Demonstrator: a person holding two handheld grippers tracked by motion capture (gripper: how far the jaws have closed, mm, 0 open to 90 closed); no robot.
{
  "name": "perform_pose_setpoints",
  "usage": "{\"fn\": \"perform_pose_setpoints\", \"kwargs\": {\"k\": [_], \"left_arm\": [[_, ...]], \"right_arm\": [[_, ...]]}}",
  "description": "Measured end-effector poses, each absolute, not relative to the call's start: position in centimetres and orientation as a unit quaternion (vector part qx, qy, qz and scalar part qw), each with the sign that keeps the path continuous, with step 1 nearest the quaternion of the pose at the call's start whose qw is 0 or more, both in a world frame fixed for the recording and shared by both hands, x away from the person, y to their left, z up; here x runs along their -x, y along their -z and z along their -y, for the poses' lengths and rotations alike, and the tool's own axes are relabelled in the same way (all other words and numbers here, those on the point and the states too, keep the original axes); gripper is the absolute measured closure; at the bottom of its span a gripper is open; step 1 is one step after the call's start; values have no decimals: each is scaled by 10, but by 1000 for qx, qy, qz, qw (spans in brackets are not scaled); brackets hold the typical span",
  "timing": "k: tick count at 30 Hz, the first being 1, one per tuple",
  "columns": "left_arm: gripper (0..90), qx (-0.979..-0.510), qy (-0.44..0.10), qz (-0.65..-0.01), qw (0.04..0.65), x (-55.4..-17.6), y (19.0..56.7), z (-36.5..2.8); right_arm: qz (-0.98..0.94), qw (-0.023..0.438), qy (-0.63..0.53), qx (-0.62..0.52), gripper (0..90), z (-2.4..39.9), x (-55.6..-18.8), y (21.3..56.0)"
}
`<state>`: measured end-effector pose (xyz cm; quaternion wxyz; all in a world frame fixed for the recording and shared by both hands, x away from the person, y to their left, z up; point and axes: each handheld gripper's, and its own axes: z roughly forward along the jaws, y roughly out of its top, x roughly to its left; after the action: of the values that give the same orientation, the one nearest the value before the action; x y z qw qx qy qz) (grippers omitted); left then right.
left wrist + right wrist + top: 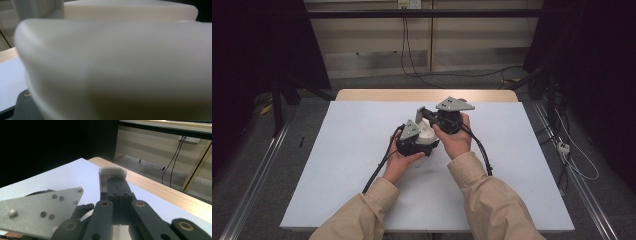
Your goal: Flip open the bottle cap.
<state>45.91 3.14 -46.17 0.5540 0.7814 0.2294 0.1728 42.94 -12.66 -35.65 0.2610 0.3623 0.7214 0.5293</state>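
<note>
- Together, we held a white plastic piece (428,135) above the table (342,150).
- Our left gripper (419,142) clamped it.
- Our right gripper (117,186) pinched its edge, jaws together.

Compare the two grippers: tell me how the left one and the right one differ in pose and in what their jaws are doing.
In the high view the left gripper sits lower and nearer the person, while the right gripper is held higher and farther back. The left gripper's camera is pressed close against a white object; the right gripper view looks along its shut jaws, which meet beside a small white part. Both are shut, hand-held over the white tabletop.
</note>
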Motion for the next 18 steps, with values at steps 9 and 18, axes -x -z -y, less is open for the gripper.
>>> {"fn": "perform_pose_setpoints", "kwargs": {"k": [9, 18], "left_arm": [[187, -781, -171, -230, 554, -459, 462, -31], [187, -783, -172, -228, 552, -460, 462, -32]], "right_arm": [[-724, 262, -527, -361, 900, 124, -434, 354], [-726, 264, -524, -359, 900, 121, -437, 353]]}}
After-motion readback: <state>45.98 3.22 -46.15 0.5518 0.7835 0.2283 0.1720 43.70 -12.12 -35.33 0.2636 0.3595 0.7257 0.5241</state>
